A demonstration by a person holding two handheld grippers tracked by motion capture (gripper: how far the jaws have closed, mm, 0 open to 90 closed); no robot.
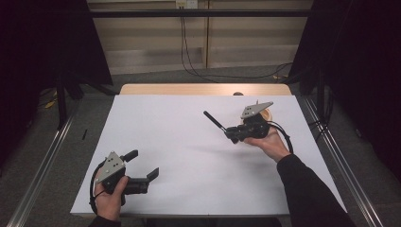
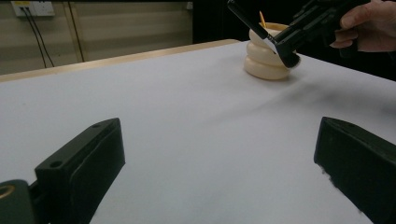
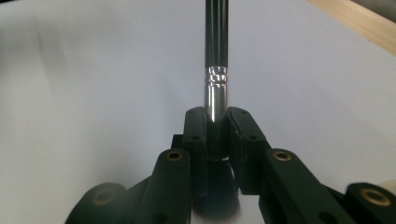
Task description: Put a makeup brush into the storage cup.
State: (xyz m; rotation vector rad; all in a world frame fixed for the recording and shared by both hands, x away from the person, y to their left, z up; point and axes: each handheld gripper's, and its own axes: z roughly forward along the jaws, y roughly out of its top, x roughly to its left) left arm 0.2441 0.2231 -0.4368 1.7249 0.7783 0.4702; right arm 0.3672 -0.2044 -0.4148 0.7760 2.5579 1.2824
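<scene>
Your right gripper (image 3: 217, 122) has its jaws clamped on the brush (image 3: 215, 56) by its ferrule, lifted near the cream holder (image 2: 264, 60); your left gripper (image 1: 142, 169) rests on the counter (image 1: 189, 142), jaws wide, ready to assist.

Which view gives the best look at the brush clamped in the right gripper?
The right gripper view: the brush shows its black handle and shiny ferrule pinched between the jaws. The high view shows a thin dark stick; the left gripper view shows it far off, near the cream holder.
</scene>
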